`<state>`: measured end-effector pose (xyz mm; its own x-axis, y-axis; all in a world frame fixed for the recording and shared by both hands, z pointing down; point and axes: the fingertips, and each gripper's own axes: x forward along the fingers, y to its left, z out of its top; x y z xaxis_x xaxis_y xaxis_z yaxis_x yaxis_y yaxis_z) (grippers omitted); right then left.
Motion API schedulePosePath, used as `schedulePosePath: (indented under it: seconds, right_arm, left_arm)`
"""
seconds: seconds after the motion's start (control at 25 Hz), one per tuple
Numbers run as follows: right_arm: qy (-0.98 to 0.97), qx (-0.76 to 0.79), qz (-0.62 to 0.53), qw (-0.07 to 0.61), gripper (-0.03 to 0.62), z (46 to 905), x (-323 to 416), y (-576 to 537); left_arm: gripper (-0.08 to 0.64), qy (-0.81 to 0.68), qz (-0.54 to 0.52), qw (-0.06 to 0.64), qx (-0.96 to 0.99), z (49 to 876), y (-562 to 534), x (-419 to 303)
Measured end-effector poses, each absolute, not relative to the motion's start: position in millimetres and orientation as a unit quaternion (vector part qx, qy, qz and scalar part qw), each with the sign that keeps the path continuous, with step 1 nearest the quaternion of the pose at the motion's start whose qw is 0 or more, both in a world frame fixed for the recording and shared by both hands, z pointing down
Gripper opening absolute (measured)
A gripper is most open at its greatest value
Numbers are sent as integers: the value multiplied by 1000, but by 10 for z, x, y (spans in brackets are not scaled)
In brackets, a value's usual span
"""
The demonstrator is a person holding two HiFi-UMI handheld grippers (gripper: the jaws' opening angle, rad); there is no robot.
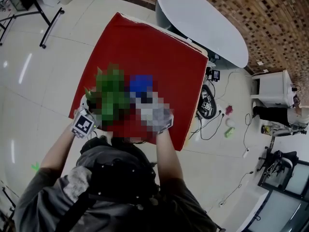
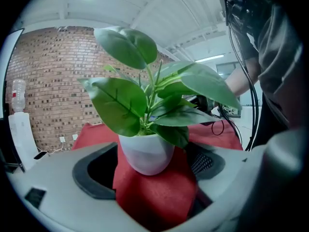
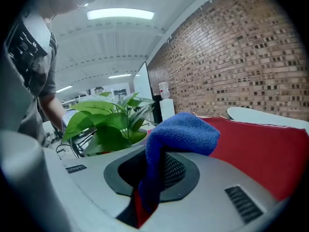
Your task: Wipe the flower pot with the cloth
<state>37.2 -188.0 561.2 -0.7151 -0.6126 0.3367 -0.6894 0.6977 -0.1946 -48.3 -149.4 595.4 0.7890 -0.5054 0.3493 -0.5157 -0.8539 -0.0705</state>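
The white flower pot (image 2: 145,153) stands on the red-covered bench (image 1: 154,52), near the edge closest to the person, with broad green leaves (image 2: 123,105) spreading above it. The left tongs (image 2: 149,173) are spread wide, and the pot sits between their tips; as far as I can make out, neither pad presses on it. The blue cloth (image 3: 182,132) is pinched in the right tongs (image 3: 147,178), its loose end bunched up and folded over one pad. The cloth is near the leaves but not touching them. Beyond the bench a pale oval table (image 1: 203,23) stands by a brick wall (image 1: 270,13).
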Motion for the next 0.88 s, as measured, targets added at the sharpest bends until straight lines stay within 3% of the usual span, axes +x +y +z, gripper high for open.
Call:
schedulePosePath:
  seconds: [0.4,0.88]
  right_arm:
    - [-935,272,171,150,77,5895,160,-1943]
    - [-929,279,172,170,77,5917,88,-1481]
  left_arm:
    - [443,-281,188,26,941,5997,-1774,-388]
    - [445,-275,178,48,944,5957,-1829,-291]
